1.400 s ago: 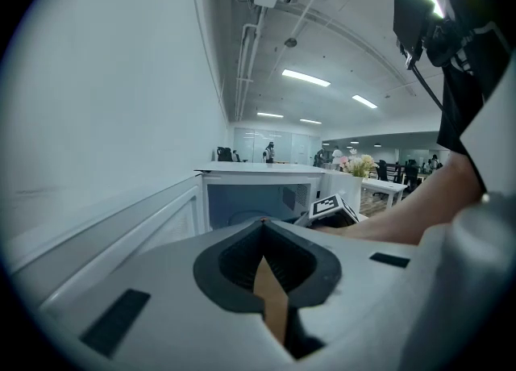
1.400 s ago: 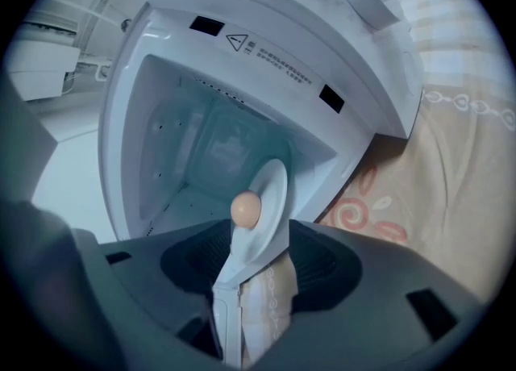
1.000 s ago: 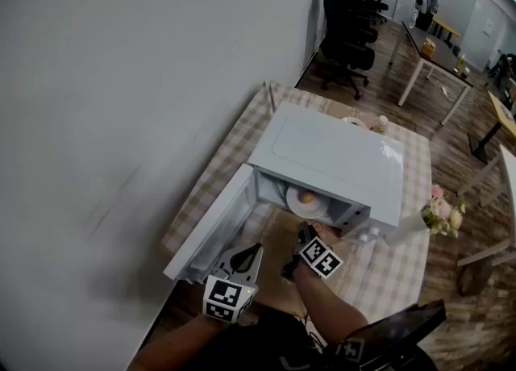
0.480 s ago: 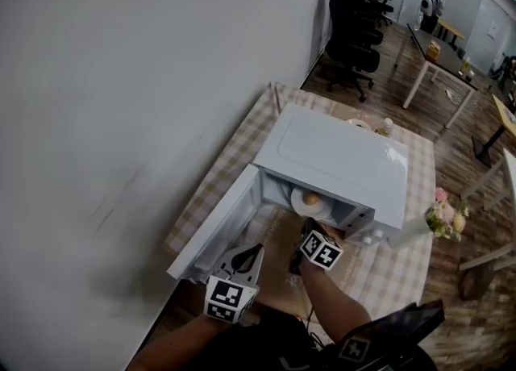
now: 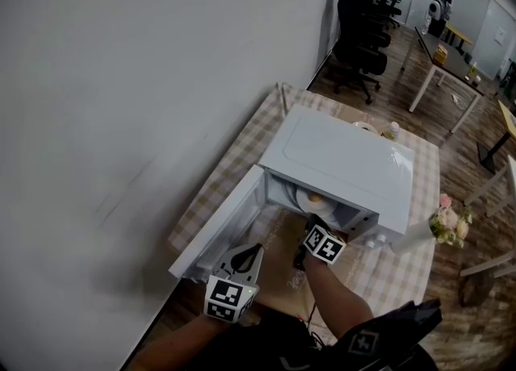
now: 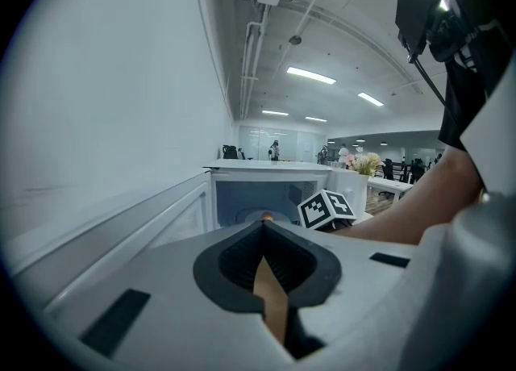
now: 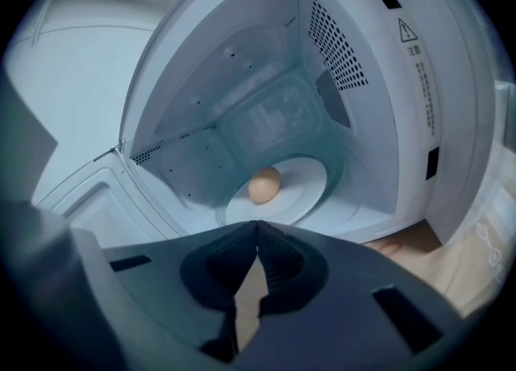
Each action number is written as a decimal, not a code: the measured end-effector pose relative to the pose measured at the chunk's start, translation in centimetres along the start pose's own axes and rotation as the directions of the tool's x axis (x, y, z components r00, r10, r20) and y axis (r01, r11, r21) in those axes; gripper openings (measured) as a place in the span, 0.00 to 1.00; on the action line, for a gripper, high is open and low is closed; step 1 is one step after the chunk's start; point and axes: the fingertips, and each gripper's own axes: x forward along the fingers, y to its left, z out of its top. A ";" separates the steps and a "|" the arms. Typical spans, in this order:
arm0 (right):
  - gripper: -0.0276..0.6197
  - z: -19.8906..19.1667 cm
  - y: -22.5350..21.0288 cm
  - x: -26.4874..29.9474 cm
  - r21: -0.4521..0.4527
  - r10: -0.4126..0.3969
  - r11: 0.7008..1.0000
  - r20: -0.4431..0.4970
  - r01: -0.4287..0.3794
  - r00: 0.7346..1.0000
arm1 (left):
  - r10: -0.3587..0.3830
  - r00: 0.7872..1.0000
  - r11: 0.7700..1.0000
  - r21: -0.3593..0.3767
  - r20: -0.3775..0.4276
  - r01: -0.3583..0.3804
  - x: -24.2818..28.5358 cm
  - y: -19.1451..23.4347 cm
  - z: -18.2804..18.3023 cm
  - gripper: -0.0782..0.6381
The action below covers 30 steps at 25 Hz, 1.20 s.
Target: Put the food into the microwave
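— Where is the food?
— The round tan food (image 7: 264, 185) lies on the white plate (image 7: 310, 174) on the floor of the microwave (image 5: 339, 156). In the right gripper view it is a little left of the plate's middle, and nothing touches it.
— And the door?
— The door (image 5: 216, 228) stands swung wide to the left in the head view, so the cavity is open at the front.
— What about the right gripper?
— The right gripper (image 7: 257, 223) points into the opening from the mouth of the cavity, apart from the food. Its jaws are clenched together with nothing between them.
— And the left one?
— The left gripper (image 6: 264, 221) is nearer the person, just beside the free edge of the open door. Its jaws too are pressed together and empty. Its own view shows the right gripper ahead of it, in front of the cavity.
— What carries the microwave?
— A tabletop (image 5: 234, 150) under a checked cloth, set against a pale wall (image 5: 121, 79). A bunch of flowers (image 5: 448, 220) stands to the microwave's right. Black office chairs (image 5: 359, 6) stand well beyond the tabletop.
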 end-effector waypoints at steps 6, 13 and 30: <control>0.06 1.2 -0.7 1.2 -0.015 -0.009 1.000 0.002 0.009 1.000 | 0.010 1.000 1.000 -0.006 -0.002 -0.010 0.2 0.1 -0.3 0.12; 0.06 2.2 -1.1 2.3 -0.033 -0.017 0.999 -0.007 0.017 1.000 | 0.011 1.000 1.000 -0.008 0.003 -0.010 0.4 0.1 0.0 0.12; 0.06 2.5 0.7 0.9 -0.101 -0.008 0.995 -0.022 0.006 1.000 | -0.008 1.000 0.999 -0.045 0.016 0.008 -1.7 -0.4 0.9 0.12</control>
